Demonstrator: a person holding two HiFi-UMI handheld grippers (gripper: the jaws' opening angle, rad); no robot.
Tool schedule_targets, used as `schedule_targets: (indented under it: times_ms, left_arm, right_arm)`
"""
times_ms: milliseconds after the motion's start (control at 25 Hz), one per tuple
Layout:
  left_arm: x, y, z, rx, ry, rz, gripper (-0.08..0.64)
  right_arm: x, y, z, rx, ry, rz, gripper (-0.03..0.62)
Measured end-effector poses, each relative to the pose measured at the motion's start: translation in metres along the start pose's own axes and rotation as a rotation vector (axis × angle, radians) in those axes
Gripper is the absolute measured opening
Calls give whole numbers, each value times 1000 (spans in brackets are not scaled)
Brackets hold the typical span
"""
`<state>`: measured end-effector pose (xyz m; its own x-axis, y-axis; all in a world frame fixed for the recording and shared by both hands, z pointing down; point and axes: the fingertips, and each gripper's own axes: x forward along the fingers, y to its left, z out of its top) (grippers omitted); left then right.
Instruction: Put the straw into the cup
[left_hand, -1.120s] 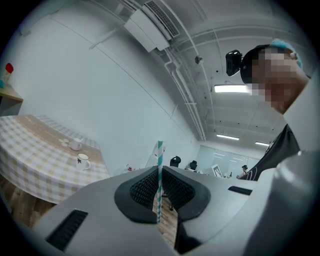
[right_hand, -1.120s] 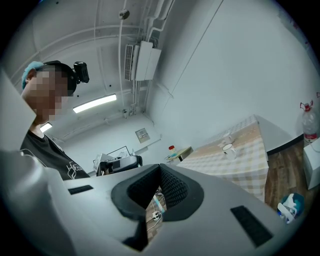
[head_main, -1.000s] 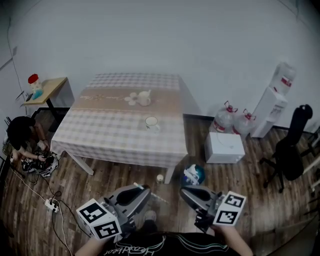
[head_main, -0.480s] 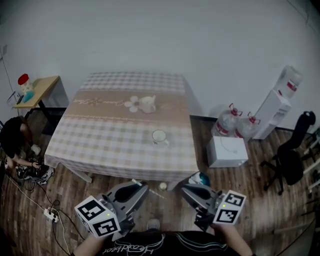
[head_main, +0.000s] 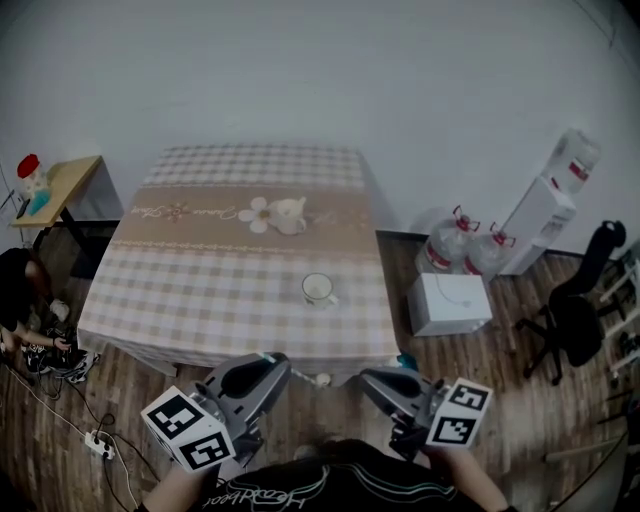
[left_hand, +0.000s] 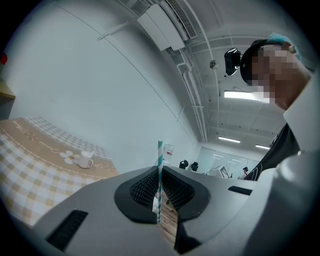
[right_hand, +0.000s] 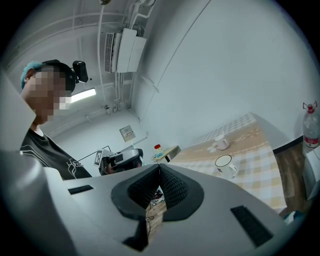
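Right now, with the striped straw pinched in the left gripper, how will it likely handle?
The straw stands straight and unsupported out of the left gripper, so it is probably stiff enough to hold its shape. It looks thin and light, perhaps paper; a hard squeeze could flatten it. In the wide-mouthed cup it would likely lean against the rim.

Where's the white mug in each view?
Head view: mug on the table, right of centre.
Left gripper view: not in it.
Right gripper view: mug right of centre.
Shared landmark: small white pitcher on the flower print, in all three.
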<state>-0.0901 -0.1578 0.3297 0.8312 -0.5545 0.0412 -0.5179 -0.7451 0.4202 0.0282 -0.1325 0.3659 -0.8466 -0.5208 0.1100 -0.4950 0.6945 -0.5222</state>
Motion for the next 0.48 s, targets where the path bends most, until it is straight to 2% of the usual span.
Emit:
schedule_targets:
  times_ms: [200, 480]
  left_arm:
    - [10, 18, 9, 18, -2, 17, 18]
    - [45, 46, 29, 24, -26, 54, 18]
  right_arm:
    - [12, -13, 12, -1, 5, 8, 12]
    - [26, -53, 38, 0, 5, 37, 12]
